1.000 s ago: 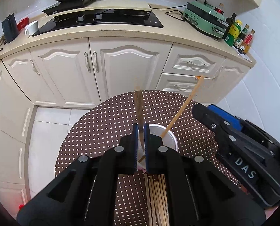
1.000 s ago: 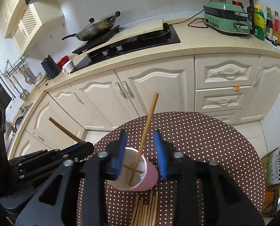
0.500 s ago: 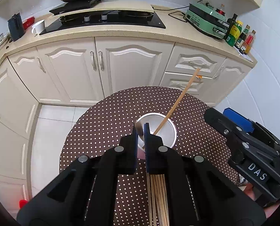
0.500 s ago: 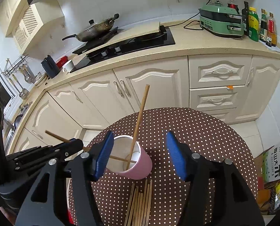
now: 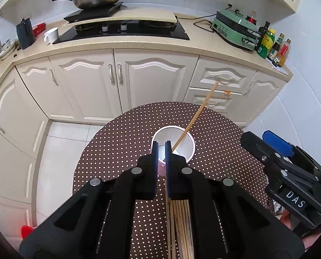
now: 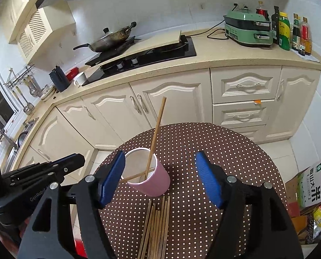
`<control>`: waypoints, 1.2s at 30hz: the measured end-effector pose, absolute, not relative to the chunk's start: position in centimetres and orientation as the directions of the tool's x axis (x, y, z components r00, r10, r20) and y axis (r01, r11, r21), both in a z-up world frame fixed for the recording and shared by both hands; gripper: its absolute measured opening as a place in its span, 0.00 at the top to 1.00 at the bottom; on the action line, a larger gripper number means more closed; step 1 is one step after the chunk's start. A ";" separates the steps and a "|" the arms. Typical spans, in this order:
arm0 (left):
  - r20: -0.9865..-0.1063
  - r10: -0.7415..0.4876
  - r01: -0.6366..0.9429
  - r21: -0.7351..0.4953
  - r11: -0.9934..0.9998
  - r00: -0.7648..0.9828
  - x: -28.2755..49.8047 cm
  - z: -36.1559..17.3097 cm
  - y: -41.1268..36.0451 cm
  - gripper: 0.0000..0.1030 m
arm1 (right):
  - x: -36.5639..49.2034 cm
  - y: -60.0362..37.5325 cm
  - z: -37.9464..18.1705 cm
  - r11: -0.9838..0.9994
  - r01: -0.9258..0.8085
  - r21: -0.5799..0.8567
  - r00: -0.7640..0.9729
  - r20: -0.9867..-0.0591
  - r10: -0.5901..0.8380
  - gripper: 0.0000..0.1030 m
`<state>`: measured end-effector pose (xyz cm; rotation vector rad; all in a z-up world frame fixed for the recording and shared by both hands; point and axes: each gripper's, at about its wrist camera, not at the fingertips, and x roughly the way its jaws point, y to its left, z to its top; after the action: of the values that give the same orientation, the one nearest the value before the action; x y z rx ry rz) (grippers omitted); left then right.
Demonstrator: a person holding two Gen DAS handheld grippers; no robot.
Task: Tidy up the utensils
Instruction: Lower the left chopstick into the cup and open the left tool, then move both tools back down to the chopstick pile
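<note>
The left gripper (image 5: 161, 149) hovers over the near rim of a pink cup (image 6: 154, 180), its blue fingers (image 5: 154, 166) almost pressed together with only a thin gap between them; whether that gap pinches a chopstick cannot be told, though a thin stick shows at the inner edge of the right-hand finger. The right gripper (image 6: 160, 177) is spread wide, one finger on each side of the cup and touching nothing. The cup stands near the middle of the round dotted tabletop (image 6: 214, 146). Inside it one chopstick (image 6: 157, 133) leans steeply, its top well above the rim, and a second one (image 6: 134, 176) lies low across the opening. A bundle of loose chopsticks (image 6: 158, 222) rests on the tabletop just beside the cup, toward the near edge. The risk from here is likely the light cup – a nudge from either gripper, or from a stick pushed against its wall, could tip it and spill what it holds
</note>
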<state>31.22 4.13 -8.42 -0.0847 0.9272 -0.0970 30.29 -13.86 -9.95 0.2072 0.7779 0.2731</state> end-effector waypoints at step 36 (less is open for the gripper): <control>-0.818 -0.042 -0.077 -0.105 0.991 0.574 17.3 -9.9 3.0 0.27 | 19.2 -17.9 -12.8 0.958 -0.110 0.265 0.617 -0.737 0.274 0.09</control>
<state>17.30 3.03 -9.87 -0.1344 0.9599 0.0207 19.24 -17.88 -12.83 0.2016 0.8794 0.2227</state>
